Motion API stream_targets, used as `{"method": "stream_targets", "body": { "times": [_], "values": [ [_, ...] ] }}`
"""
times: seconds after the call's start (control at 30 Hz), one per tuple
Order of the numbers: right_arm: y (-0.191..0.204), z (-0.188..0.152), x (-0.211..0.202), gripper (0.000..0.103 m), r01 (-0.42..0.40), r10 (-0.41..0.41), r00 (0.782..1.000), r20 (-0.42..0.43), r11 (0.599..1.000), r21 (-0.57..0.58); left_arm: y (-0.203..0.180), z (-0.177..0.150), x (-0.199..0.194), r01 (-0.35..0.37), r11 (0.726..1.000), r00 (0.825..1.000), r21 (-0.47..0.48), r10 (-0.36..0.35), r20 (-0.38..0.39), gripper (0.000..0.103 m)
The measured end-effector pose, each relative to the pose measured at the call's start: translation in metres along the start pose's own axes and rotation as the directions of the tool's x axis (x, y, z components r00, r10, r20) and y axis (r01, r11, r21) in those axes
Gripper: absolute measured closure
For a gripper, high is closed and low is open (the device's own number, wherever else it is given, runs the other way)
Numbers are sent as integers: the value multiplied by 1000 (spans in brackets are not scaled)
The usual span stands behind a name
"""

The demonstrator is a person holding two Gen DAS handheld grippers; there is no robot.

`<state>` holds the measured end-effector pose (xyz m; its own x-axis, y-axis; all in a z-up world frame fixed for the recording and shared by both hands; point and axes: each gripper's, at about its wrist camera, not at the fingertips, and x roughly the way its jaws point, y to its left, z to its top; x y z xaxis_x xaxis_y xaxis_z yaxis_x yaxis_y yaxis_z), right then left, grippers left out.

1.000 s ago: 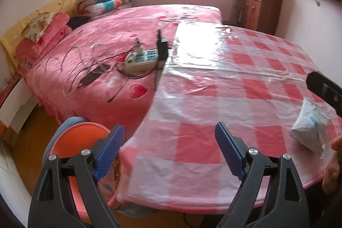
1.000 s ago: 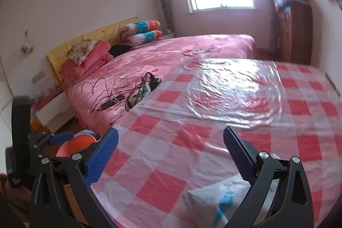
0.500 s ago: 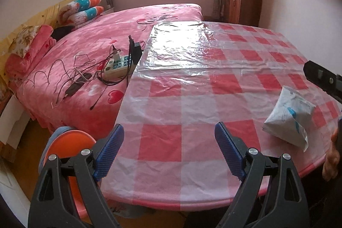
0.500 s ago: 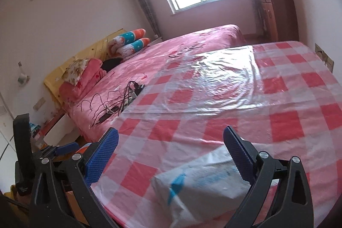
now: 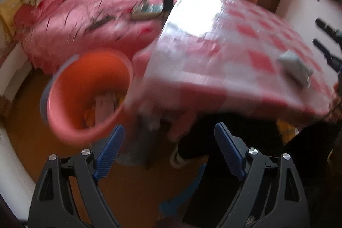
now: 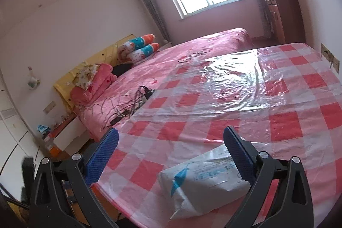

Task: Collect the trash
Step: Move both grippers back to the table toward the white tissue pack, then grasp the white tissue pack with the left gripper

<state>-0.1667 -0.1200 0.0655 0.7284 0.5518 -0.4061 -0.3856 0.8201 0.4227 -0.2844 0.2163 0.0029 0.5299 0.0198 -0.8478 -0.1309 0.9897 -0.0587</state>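
A crumpled white packet with blue print (image 6: pixel 205 183) lies near the front edge of the pink-checked table (image 6: pixel 277 104). My right gripper (image 6: pixel 170 156) is open and hovers just above the packet, which lies between and under its fingers. In the blurred left wrist view the packet (image 5: pixel 296 67) shows at the table's right edge. An orange bin (image 5: pixel 85 93) with some rubbish inside stands on the floor left of the table. My left gripper (image 5: pixel 168 151) is open and empty, low over the floor by the bin.
A pink bed (image 6: pixel 192 52) with a power strip and tangled cables (image 6: pixel 136 102) adjoins the table. A wooden cabinet (image 6: pixel 277 12) stands by the far wall. A person's legs (image 5: pixel 192 142) show under the table's front edge.
My left gripper has dropped and tilted down toward the floor and the orange bin, blurring its view. My right gripper has moved closer over the white packet.
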Motion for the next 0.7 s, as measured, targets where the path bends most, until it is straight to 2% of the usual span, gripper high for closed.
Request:
{"method": "stream_targets", "body": {
  "times": [0.13, 0.23, 0.3, 0.4, 0.47, 0.53, 0.6, 0.7],
  "values": [
    [6, -2, -6, 6, -6, 6, 1000, 11, 1000, -22, 25, -19, 15, 49, 998, 997, -39, -51, -50, 17],
    [15, -8, -10, 6, -20, 20, 1000, 0, 998, -54, 30, -32, 30, 36, 999, 997, 40, -33, -70, 22],
    [23, -11, -12, 6, -17, 17, 1000, -5, 996, -88, 30, -44, 43, 68, 993, 994, 92, -59, -90, 24],
    [37, -19, -14, 6, -10, 8, 1000, -15, 991, -136, 26, -60, 66, 81, 984, 990, 158, -62, -123, 32],
    [47, -24, -14, 6, -11, 7, 1000, -29, 986, -163, 26, -68, 80, 76, 982, 990, 174, -53, -131, 34],
    [55, -29, -12, 6, -7, -2, 999, -49, 981, -193, 31, -72, 91, 77, 986, 987, 148, -55, -149, 40],
    [59, -34, -12, 6, 0, -14, 998, -68, 979, -206, 36, -70, 91, 96, 989, 988, 112, -81, -132, 41],
    [54, -40, -14, 6, 21, -37, 995, -96, 987, -162, 38, -61, 74, 102, 986, 993, 131, -93, -71, 41]
  ]
}}
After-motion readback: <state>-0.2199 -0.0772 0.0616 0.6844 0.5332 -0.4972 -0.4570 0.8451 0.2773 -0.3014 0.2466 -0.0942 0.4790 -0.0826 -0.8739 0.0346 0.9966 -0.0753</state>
